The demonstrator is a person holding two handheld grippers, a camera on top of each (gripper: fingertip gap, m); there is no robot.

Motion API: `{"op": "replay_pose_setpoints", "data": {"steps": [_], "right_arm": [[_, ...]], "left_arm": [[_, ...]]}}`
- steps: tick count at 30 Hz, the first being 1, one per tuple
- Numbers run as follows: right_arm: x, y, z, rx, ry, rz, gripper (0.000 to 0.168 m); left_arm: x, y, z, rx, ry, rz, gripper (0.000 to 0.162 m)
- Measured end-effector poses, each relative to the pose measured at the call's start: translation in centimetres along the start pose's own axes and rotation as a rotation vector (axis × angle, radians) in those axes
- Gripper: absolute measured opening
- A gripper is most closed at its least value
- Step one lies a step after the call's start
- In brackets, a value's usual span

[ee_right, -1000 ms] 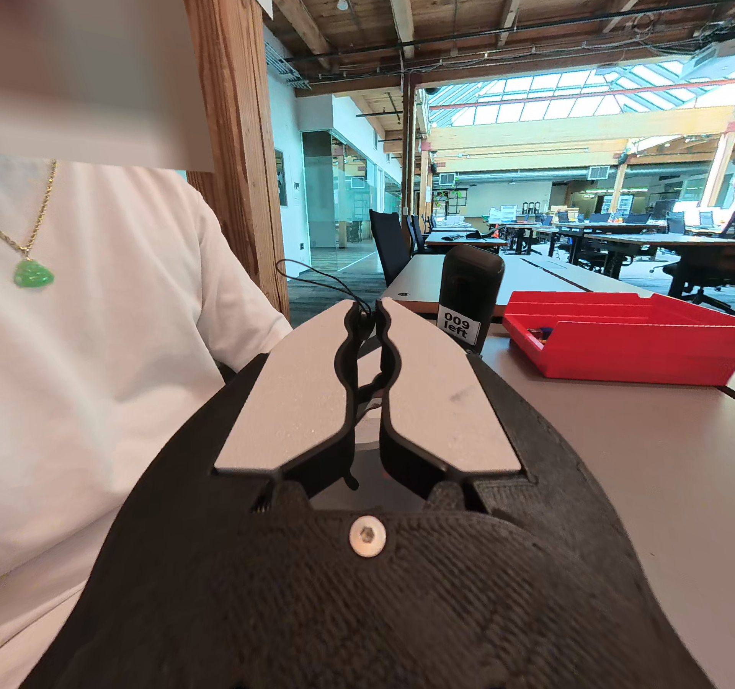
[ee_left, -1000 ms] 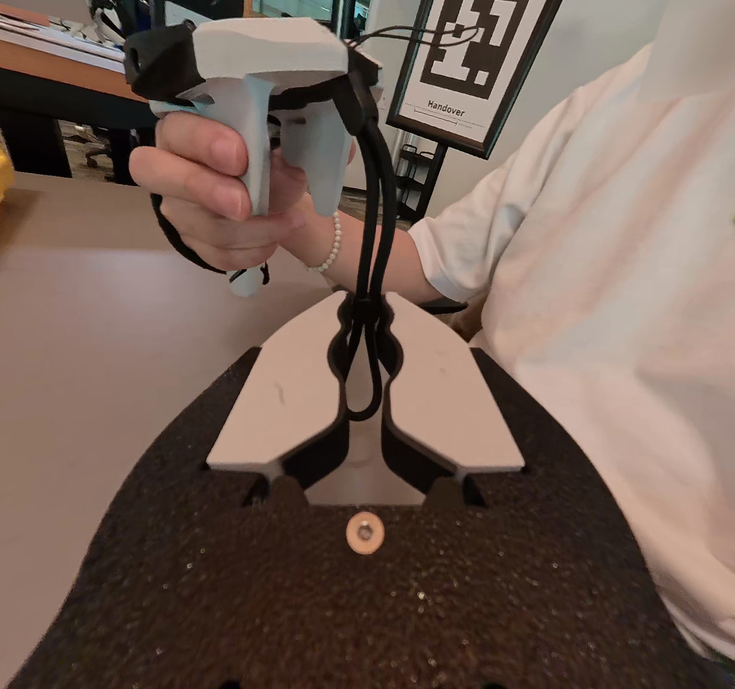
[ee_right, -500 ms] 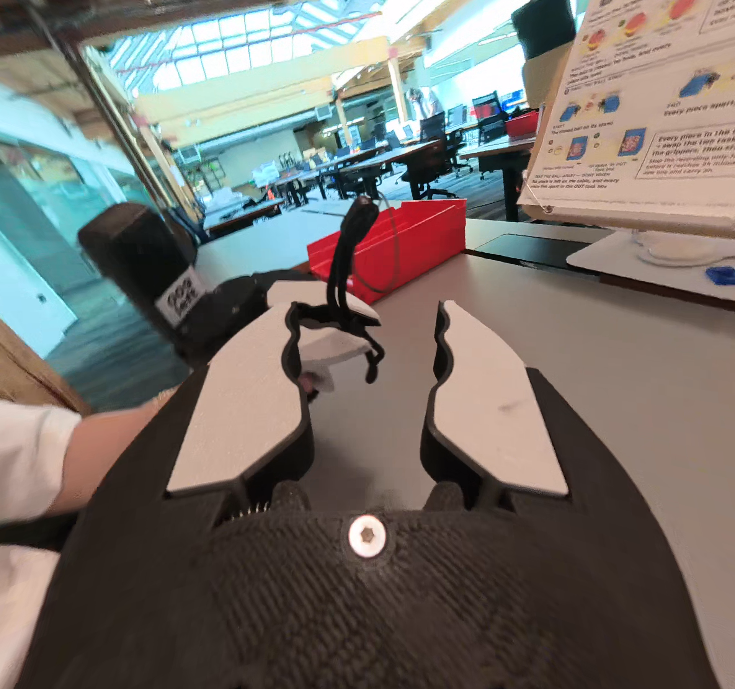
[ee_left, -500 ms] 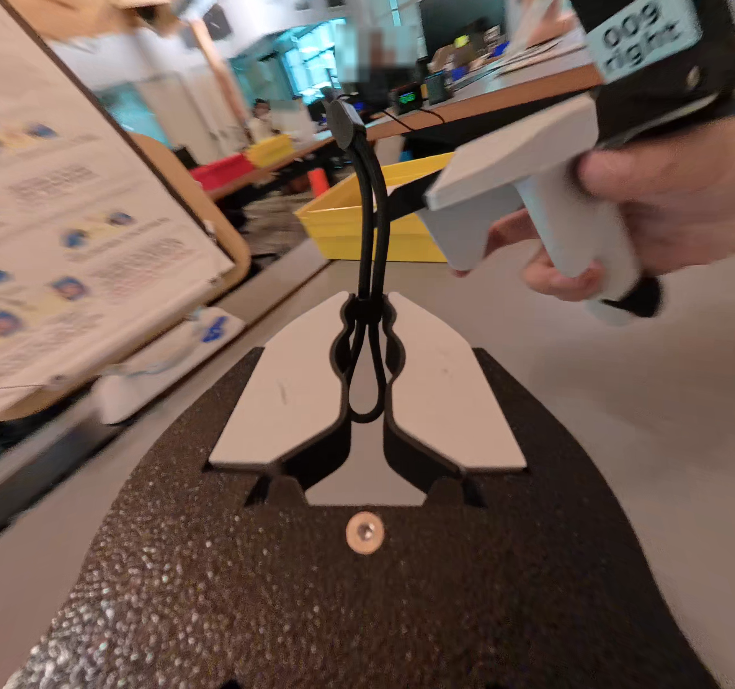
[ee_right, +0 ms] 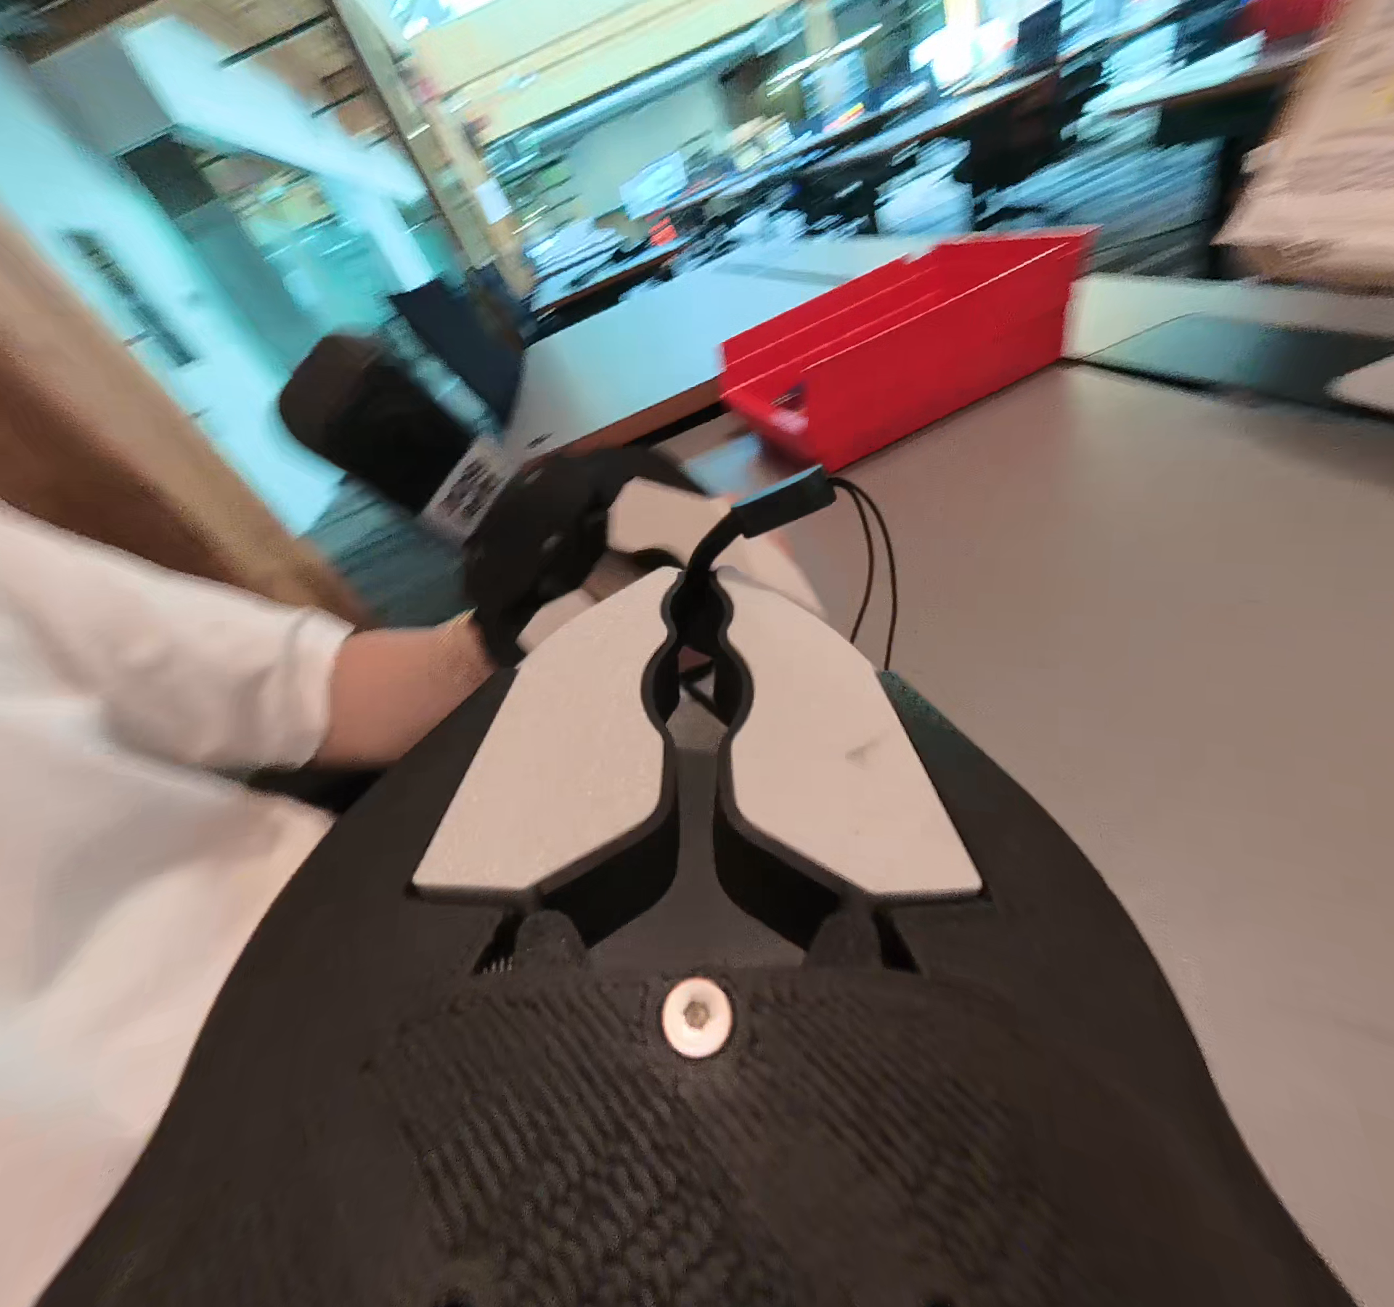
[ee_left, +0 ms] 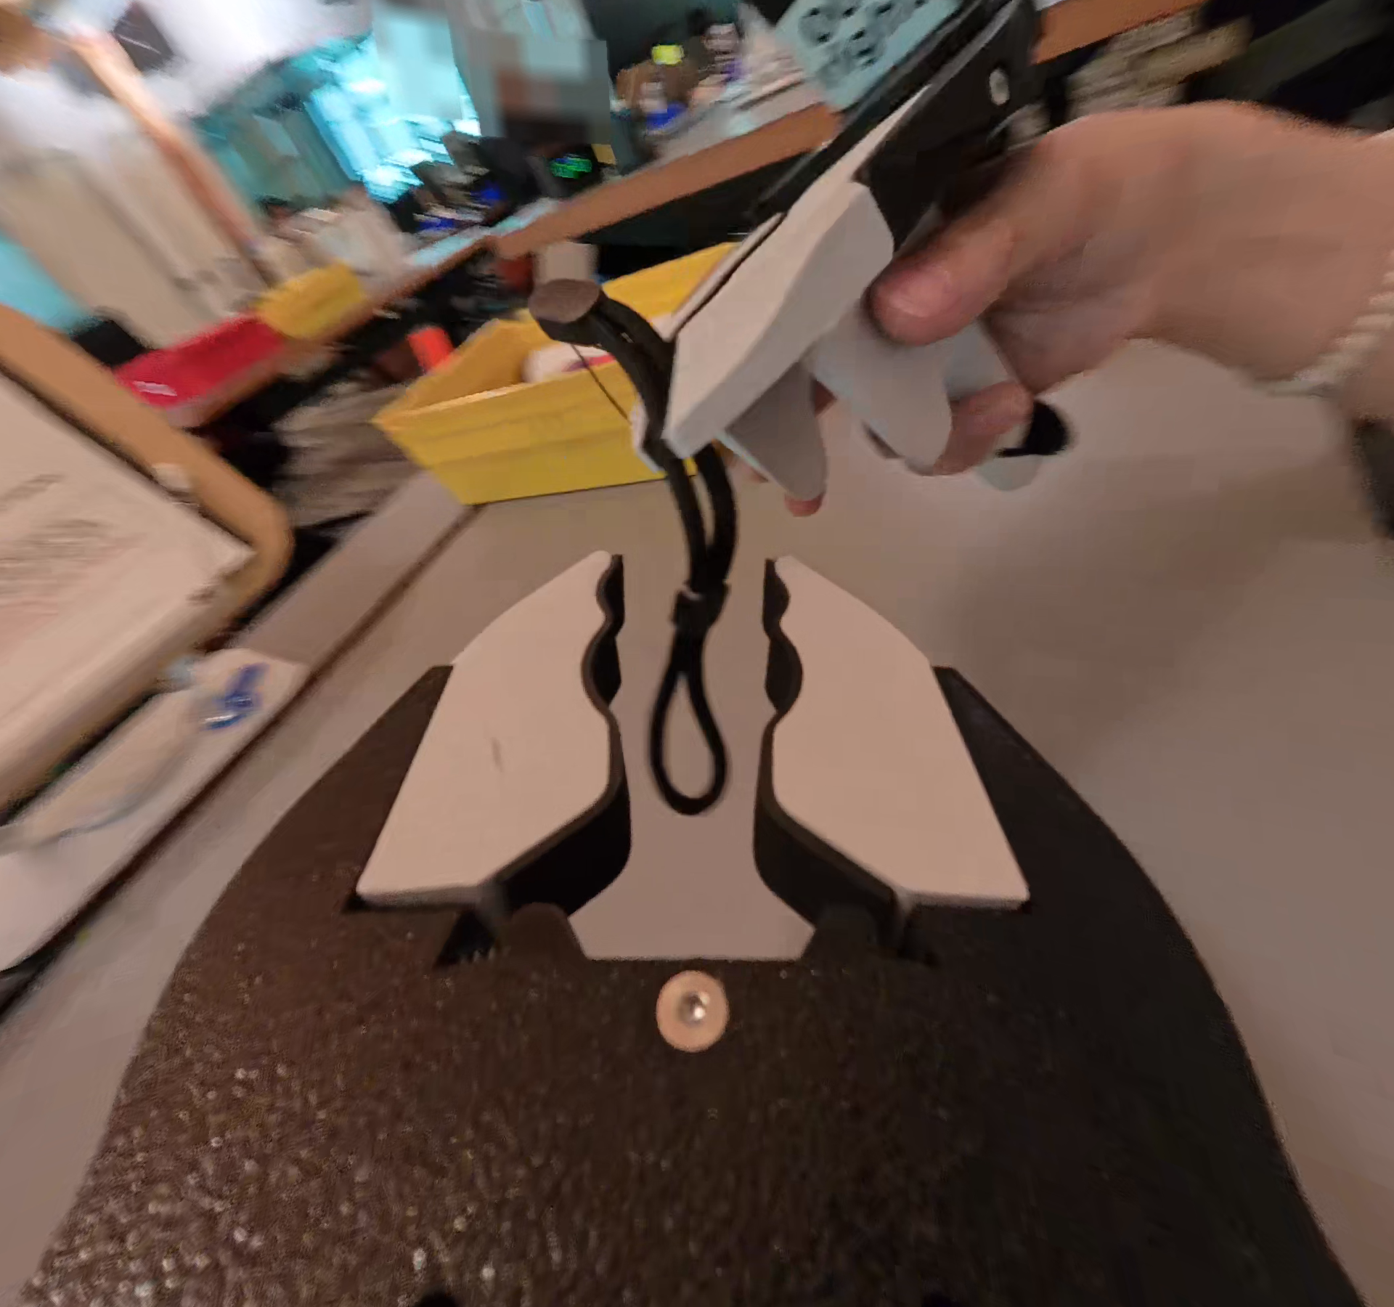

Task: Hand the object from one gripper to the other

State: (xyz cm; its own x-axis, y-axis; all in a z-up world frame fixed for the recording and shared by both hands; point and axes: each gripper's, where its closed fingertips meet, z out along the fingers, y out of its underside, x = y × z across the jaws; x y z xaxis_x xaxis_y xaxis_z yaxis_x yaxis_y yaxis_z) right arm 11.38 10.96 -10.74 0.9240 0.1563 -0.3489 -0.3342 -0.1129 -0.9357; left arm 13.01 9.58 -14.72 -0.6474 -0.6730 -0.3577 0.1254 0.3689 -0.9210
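The object is a black cord loop (ee_left: 690,743) with a stubby black end piece (ee_right: 781,509). In the right wrist view my right gripper (ee_right: 698,580) is shut on the cord near its fingertips, and the end piece sticks out past them. In the left wrist view my left gripper (ee_left: 690,569) is open. The loop hangs free between its white fingers (ee_left: 513,743) without touching them. The right gripper (ee_left: 777,335) holds the cord from above there, gripped by a hand (ee_left: 1131,237). The left gripper (ee_right: 656,516) shows just beyond the right one.
A yellow bin (ee_left: 528,426) stands on the grey table (ee_left: 1131,667) beyond the grippers. A red bin (ee_right: 905,358) sits at the table's far side. An instruction board (ee_left: 90,554) stands at the left. A white sleeve (ee_right: 151,667) is at the left.
Half a second ago the left gripper was shut on the cord and the right was open. Now the right has shut on the cord and the left has opened and let go.
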Motion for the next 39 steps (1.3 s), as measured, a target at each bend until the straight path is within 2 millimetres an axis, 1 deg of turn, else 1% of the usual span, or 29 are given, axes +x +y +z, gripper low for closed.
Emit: {"op": "replay_pose_setpoints", "data": {"steps": [2, 4, 7, 9, 10, 12, 14, 17, 19, 21, 23, 25, 26, 27, 28, 31, 32, 34, 35, 37, 39], "right_arm": [[-1.3, 0.8, -0.6, -0.056, -0.117, -0.007, 0.003], [-2.4, 1.6, -1.2, -0.105, -0.212, -0.020, 0.003], [-3.3, 2.3, -1.5, -0.132, -0.296, -0.031, 0.003], [-4.2, 2.6, -1.6, -0.129, -0.367, -0.048, 0.003], [-4.7, 2.8, -1.7, -0.133, -0.399, -0.062, 0.003], [-5.3, 3.4, -1.9, -0.158, -0.440, -0.097, 0.003], [-5.9, 3.9, -2.1, -0.180, -0.471, -0.147, 0.003], [-6.9, 4.8, -2.0, -0.218, -0.512, -0.203, 0.003], [-7.2, 5.4, -1.8, -0.254, -0.520, -0.239, 0.003], [-7.0, 5.7, -1.6, -0.272, -0.498, -0.261, 0.002], [-6.3, 5.6, -1.5, -0.271, -0.451, -0.248, 0.003], [-4.9, 5.0, -1.2, -0.245, -0.357, -0.232, 0.005], [-4.0, 4.5, -1.1, -0.230, -0.288, -0.251, 0.010], [-2.9, 3.9, -1.1, -0.216, -0.201, -0.309, 0.021], [-1.9, 3.4, -1.2, -0.198, -0.111, -0.402, 0.033], [0.8, 1.5, -1.8, -0.153, 0.163, -0.763, 0.048], [1.1, 1.0, -1.9, -0.132, 0.225, -0.882, 0.049], [0.5, 0.8, -1.5, -0.096, 0.251, -1.100, 0.054], [0.2, 0.9, -1.2, -0.088, 0.262, -1.178, 0.054], [0.6, 1.7, -0.6, -0.160, 0.285, -1.267, 0.058], [0.7, 2.3, 0.0, -0.190, 0.290, -1.303, 0.059]], "left_arm": [[1.9, 0.1, -0.6, -0.006, 0.209, -0.105, 0.038], [3.8, 0.3, -1.7, -0.016, 0.402, -0.180, 0.036], [6.0, 0.6, -2.9, -0.023, 0.598, -0.242, 0.034], [7.2, -0.1, -3.5, 0.024, 0.705, -0.306, 0.036], [7.5, -0.6, -3.7, 0.054, 0.750, -0.350, 0.036], [8.0, -1.3, -4.3, 0.092, 0.840, -0.449, 0.027], [8.5, -1.5, -5.0, 0.095, 0.937, -0.536, 0.025], [9.4, -1.1, -5.4, 0.071, 1.016, -0.571, 0.025], [9.8, -0.5, -5.1, 0.043, 1.018, -0.552, 0.013], [9.8, -0.1, -4.7, 0.028, 0.993, -0.524, 0.012], [9.4, 0.2, -4.3, 0.028, 0.963, -0.512, 0.012], [8.4, 0.3, -3.6, 0.043, 0.899, -0.528, 0.012], [7.8, 0.3, -3.4, 0.046, 0.876, -0.560, 0.012], [7.2, 0.2, -3.4, 0.052, 0.863, -0.608, 0.012], [6.5, -0.1, -3.3, 0.065, 0.851, -0.670, 0.012], [4.8, -1.7, -3.6, 0.116, 0.873, -0.899, 0.012], [4.4, -2.3, -3.7, 0.140, 0.889, -0.960, 0.012], [4.0, -3.5, -4.1, 0.183, 0.935, -1.057, 0.012], [3.9, -3.9, -4.3, 0.195, 0.961, -1.101, 0.012], [3.8, -4.5, -4.4, 0.218, 0.993, -1.167, 0.012], [3.9, -4.6, -4.4, 0.213, 1.003, -1.190, 0.011]]}}
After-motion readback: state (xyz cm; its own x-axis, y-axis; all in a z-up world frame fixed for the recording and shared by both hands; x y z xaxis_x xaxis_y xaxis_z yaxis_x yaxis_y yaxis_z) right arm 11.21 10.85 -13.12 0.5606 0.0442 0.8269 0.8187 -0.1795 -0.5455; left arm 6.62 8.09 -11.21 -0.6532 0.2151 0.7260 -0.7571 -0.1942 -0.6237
